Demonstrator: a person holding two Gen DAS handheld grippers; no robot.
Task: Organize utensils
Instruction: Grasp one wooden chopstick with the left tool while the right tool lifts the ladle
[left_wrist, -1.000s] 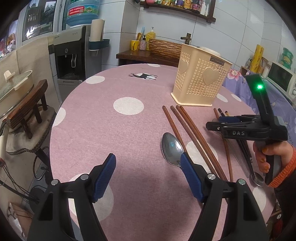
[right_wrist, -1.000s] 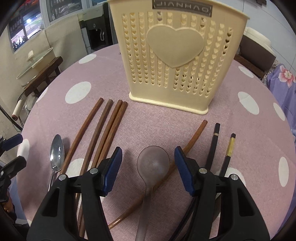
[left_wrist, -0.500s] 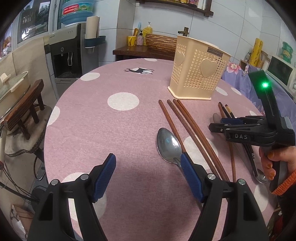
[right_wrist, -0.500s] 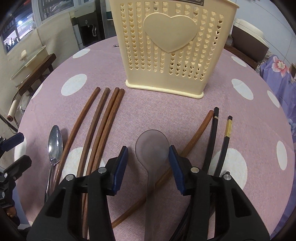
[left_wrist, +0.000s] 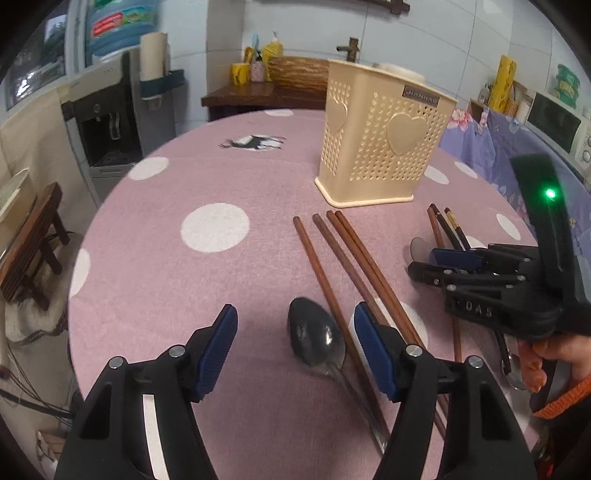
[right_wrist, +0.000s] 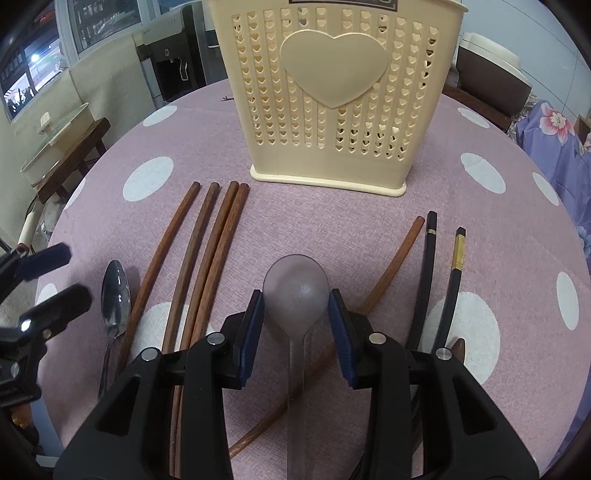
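A cream perforated utensil holder (right_wrist: 340, 99) stands on the pink dotted table; it also shows in the left wrist view (left_wrist: 380, 140). My right gripper (right_wrist: 297, 325) is shut on the bowl of a translucent plastic spoon (right_wrist: 295, 291). My left gripper (left_wrist: 293, 345) is open, its fingers on either side of a metal spoon (left_wrist: 317, 338) lying on the cloth. Several brown chopsticks (right_wrist: 207, 251) lie left of the plastic spoon. One brown chopstick (right_wrist: 391, 266) and two black ones (right_wrist: 428, 266) lie to its right.
The round table (left_wrist: 184, 277) drops off at its left edge toward a wooden stool (left_wrist: 29, 243) and a water dispenser (left_wrist: 110, 122). A purple floral cloth (left_wrist: 495, 147) and a microwave (left_wrist: 557, 118) are at the right. The left gripper shows in the right wrist view (right_wrist: 37, 288).
My right gripper's fingers have closed in onto the plastic spoon's bowl. My left gripper has shifted so the metal spoon now lies between its open fingers.
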